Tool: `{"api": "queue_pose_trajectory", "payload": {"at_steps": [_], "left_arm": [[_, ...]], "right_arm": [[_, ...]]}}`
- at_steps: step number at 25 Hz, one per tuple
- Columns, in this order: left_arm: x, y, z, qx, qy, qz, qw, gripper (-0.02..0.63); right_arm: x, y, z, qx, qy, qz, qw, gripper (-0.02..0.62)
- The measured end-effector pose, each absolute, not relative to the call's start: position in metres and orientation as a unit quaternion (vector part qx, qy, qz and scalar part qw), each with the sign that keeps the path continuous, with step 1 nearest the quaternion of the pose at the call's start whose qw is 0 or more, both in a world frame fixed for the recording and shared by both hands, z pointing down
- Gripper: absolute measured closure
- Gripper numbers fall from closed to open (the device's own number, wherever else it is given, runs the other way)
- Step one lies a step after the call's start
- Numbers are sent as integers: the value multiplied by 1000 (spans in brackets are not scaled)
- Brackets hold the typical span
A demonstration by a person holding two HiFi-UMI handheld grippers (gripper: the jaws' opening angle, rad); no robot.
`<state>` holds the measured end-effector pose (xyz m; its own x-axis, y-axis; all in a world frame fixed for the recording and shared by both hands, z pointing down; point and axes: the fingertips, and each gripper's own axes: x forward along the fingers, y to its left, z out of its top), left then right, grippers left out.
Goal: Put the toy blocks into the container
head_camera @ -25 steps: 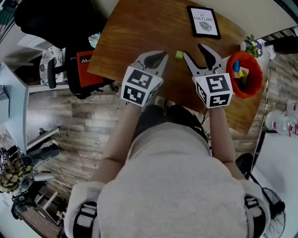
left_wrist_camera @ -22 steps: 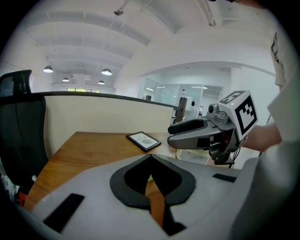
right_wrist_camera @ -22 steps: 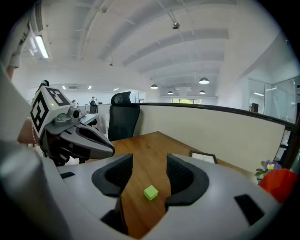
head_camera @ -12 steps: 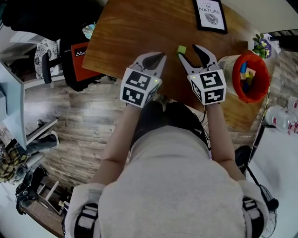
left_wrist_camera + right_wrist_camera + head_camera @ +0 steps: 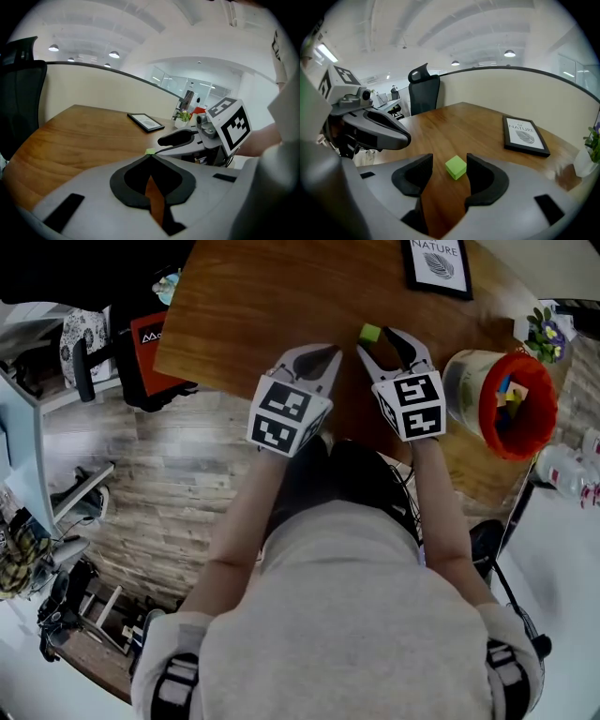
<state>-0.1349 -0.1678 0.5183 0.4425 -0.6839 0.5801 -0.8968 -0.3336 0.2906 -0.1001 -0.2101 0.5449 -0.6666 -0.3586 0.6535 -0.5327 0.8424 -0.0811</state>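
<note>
The right claw (image 5: 382, 343) stands wide over the desk (image 5: 253, 306), tips low and close to the wood. In the head view a green block (image 5: 369, 332) sits at the mouth of the claw, near the tip on the view's left. The right gripper view makes it clearer: the block (image 5: 456, 167) lies flat on the desk between the two pads. There is open wood on its left, and its other side is very close to the right pad. Whether it touches that pad cannot be told; nothing is squeezing it.

The left claw (image 5: 322, 356) is closed with nothing in it. Its own view shows the tips (image 5: 150, 157) meeting in a point, with just a sliver of the block (image 5: 150, 151) peeking above them and the right claw (image 5: 185, 139) beyond.

Only the head view shows the container (image 5: 511, 404). It is red-rimmed, lies to the right of the right claw and already holds several coloured blocks. A plant (image 5: 544, 334) stands behind it. A frame (image 5: 525, 135) lies further back on the desk, seen in all three views. A chair (image 5: 424, 91) shows past the far edge in the right gripper view.
</note>
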Motion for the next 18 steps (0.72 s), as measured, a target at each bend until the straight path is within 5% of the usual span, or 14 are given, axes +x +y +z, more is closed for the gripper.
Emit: {"api": "queue_pose_trajectory", "payload": {"at_steps": [18], "left_arm": [[-131, -181, 543, 794, -481, 183, 324, 592]], "right_arm": [[-101, -224, 583, 258, -885, 157, 354, 408]]}}
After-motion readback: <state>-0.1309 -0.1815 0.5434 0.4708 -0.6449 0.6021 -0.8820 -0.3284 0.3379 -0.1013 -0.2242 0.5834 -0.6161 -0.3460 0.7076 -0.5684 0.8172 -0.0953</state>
